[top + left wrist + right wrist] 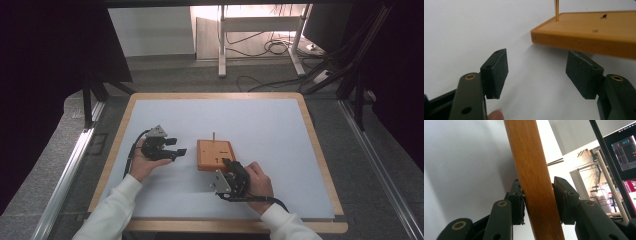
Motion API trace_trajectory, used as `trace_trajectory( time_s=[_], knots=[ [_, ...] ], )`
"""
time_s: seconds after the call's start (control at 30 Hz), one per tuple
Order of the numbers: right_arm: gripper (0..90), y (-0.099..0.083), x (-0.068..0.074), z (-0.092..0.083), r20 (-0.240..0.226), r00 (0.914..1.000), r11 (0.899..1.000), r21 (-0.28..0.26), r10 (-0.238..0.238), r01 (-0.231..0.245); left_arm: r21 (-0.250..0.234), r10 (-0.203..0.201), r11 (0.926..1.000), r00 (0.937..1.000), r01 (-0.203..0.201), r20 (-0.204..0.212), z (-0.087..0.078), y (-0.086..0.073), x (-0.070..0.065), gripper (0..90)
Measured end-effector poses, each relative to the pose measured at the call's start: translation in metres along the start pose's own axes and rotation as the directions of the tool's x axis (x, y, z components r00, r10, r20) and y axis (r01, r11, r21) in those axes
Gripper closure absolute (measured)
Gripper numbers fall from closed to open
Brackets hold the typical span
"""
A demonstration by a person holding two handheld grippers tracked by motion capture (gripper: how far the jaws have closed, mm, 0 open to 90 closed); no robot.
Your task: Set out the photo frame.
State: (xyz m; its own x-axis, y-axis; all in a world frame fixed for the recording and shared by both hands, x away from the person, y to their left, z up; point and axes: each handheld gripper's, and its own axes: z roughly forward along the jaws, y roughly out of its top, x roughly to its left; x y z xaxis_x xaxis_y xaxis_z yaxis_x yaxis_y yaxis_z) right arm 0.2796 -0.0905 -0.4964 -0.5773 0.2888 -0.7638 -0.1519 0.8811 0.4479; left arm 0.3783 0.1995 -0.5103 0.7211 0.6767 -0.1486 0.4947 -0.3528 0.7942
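a lab or test room: a wood-edged counter [320, 165] stands between dark curtains [45, 60] and metal rails [67, 170], with loose cables [270, 47] on a grey carpet [190, 77] and a lit monitor [626, 152] behind.

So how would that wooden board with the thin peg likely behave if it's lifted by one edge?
The wooden board looks thick and solid, so probably stiff. The right gripper clamps its edge alone, so it may sag or pivot between the pads. The thin peg stands upright and looks slender, so likely easy to bend or snap.
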Motion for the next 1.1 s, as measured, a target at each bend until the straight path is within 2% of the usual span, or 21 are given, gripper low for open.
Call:
trace_trajectory(
  time_s=[0.07,0.23,0.77,0.9,0.93,1.1],
  knots=[
    [64.3,0.000,-0.002,0.000,0.001,1.0000,1.000,0.002,0.008,-0.008,0.001,-0.006,1.0000,1.0000,0.006,-0.003,0.000,-0.002,0.001,33.6],
    [65.8,0.004,-0.015,0.001,-0.030,0.9990,0.999,-0.005,0.032,-0.033,-0.001,-0.029,0.9996,0.9996,0.029,-0.002,-0.001,-0.005,0.004,33.6],
    [69.6,0.016,-0.039,0.007,-0.086,0.9959,0.999,0.013,0.030,-0.029,0.011,-0.030,0.9995,0.9995,0.030,-0.005,0.003,-0.009,0.004,33.7],
    [69.8,0.018,-0.047,0.009,-0.105,0.9937,0.999,0.011,0.037,-0.037,0.013,-0.031,0.9994,0.9995,0.032,-0.006,0.003,-0.010,0.005,33.7],
    [69.9,0.019,-0.049,0.009,-0.113,0.9922,0.999,0.009,0.052,-0.051,0.013,-0.033,0.9994,0.9994,0.033,-0.006,0.003,-0.010,0.005,33.7],
    [70.1,0.023,-0.053,0.006,-0.144,0.9885,0.999,0.000,0.046,-0.046,0.015,-0.033,0.9993,0.9994,0.033,-0.010,0.003,-0.011,0.006,33.7]
  ],
)
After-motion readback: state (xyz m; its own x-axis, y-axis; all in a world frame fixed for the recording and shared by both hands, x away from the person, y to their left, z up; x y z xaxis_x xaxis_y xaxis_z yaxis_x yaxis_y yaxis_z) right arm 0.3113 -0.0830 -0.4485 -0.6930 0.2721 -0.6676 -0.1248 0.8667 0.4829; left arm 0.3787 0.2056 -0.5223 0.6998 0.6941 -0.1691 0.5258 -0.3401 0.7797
